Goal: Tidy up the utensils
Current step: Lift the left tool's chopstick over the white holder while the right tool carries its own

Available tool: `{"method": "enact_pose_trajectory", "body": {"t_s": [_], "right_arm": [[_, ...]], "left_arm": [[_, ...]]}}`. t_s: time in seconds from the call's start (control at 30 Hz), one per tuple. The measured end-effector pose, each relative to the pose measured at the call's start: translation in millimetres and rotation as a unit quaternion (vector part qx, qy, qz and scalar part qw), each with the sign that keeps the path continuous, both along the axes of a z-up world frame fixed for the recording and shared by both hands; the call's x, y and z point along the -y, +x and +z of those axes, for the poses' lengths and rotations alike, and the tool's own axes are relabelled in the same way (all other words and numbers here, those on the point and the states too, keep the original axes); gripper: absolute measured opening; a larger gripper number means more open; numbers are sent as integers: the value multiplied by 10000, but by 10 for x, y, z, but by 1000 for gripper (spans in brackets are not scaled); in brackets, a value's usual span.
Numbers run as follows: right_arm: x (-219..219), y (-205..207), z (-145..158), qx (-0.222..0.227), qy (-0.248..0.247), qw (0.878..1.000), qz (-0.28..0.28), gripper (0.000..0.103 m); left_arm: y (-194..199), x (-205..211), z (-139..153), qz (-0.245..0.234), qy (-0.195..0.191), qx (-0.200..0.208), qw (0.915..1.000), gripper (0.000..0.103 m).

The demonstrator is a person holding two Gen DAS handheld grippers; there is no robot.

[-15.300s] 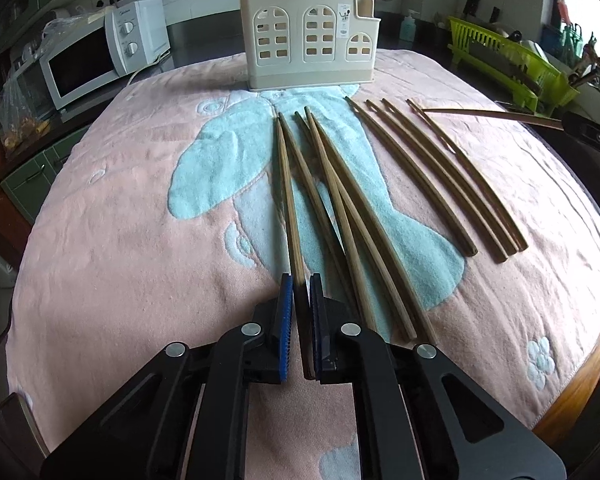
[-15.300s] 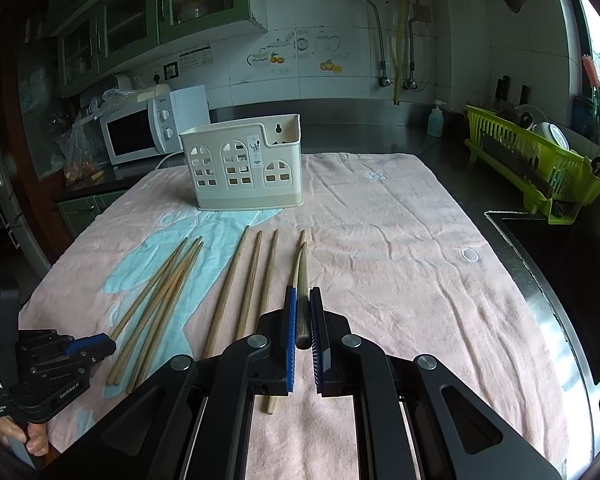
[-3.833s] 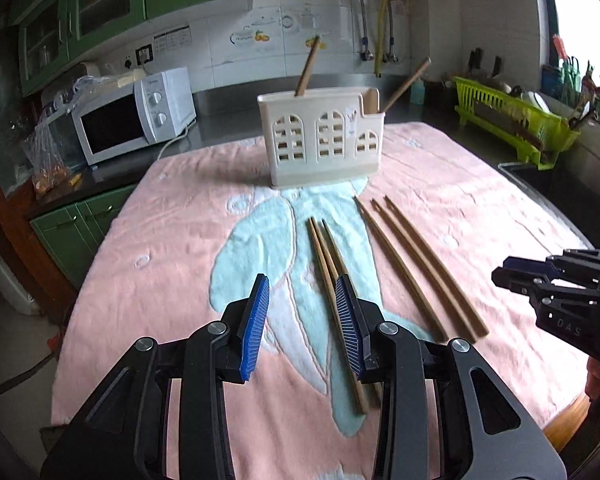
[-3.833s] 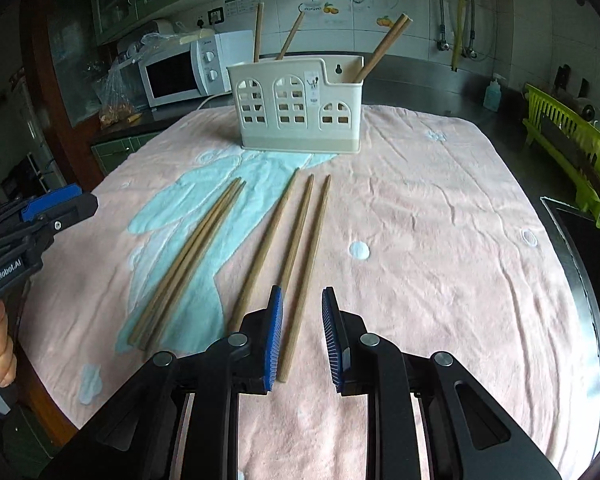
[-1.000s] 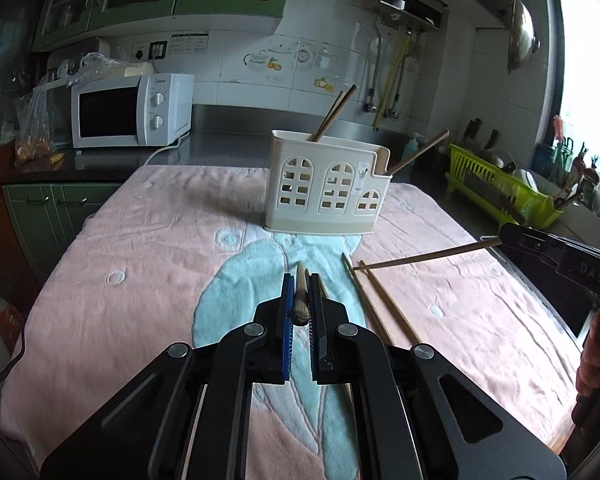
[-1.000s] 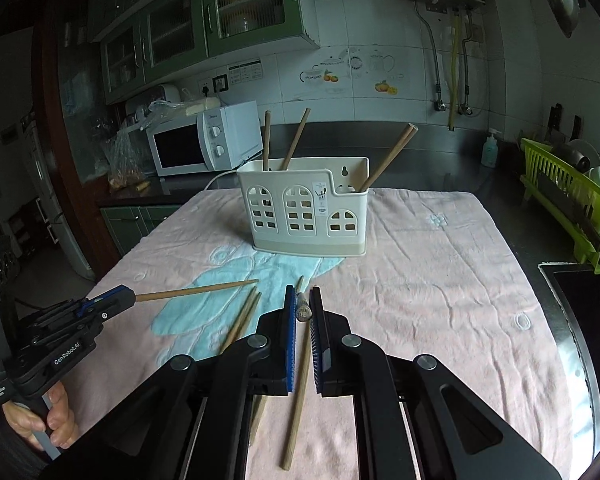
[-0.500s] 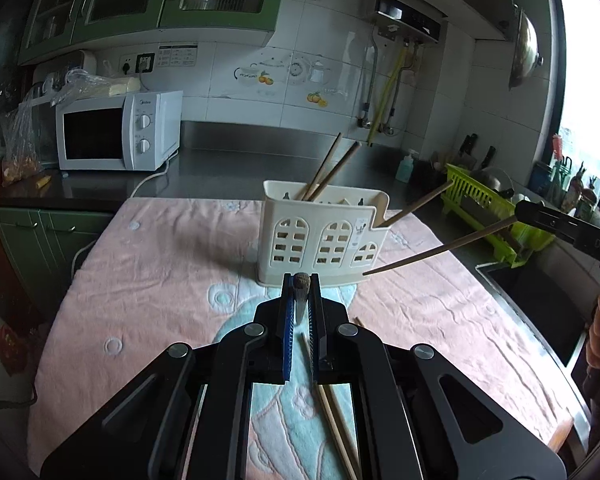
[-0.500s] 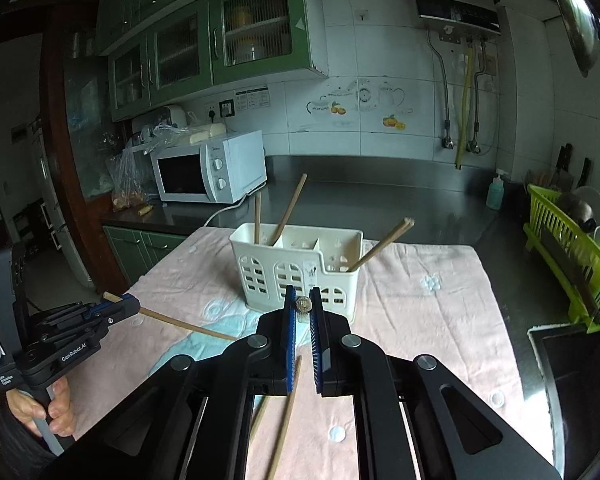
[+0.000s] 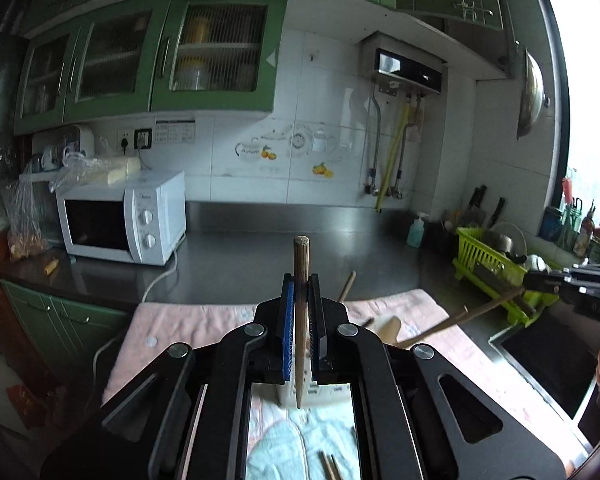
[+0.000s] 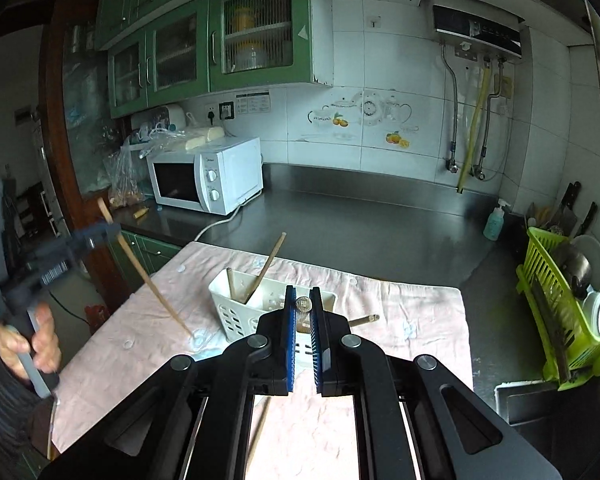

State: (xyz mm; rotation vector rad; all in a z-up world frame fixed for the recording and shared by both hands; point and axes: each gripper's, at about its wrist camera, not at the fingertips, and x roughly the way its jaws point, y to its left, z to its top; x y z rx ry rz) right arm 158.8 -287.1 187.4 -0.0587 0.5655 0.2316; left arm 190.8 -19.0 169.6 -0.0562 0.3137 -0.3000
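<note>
My left gripper (image 9: 300, 292) is shut on a brown chopstick (image 9: 301, 280) held upright, its lower tip over the cream utensil holder (image 9: 324, 390). My right gripper (image 10: 302, 308) is shut on another chopstick (image 10: 302, 304), seen end-on above the holder (image 10: 236, 312). The holder stands on the pink towel (image 10: 400, 312) with chopsticks (image 10: 266, 264) leaning in it. The left gripper (image 10: 76, 240) shows at the left of the right wrist view with its chopstick (image 10: 152, 284) slanting down toward the towel. The right gripper (image 9: 572, 284) shows at the right of the left wrist view, its chopstick (image 9: 460, 318) pointing at the holder.
A white microwave (image 10: 204, 174) stands on the steel counter (image 10: 360, 224) behind the towel. A green dish rack (image 10: 564, 312) is at the right beside a sink (image 9: 548, 364). Loose chopsticks (image 9: 330, 466) lie on the towel near me. A soap bottle (image 10: 494, 220) stands at the back.
Both grippers have risen and tilted, so their chopsticks now stand steeper above the holder. The left chopstick has turned from pointing forward to upright.
</note>
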Motion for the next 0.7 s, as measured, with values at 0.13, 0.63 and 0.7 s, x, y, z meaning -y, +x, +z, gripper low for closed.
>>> {"method": "enact_pose_trajectory", "body": {"t_s": [0.13, 0.63, 0.7], "right_arm": [[-14, 203, -48, -213, -156, 9996, -24, 7], [-82, 796, -341, -833, -218, 9963, 82, 7], [-89, 837, -376, -870, -181, 9960, 95, 7]], "left_arm": [[246, 25, 247, 77, -112, 216, 9997, 5], [1069, 262, -70, 165, 51, -398, 9991, 5], [1136, 287, -155, 140, 106, -525, 9985, 5]]}}
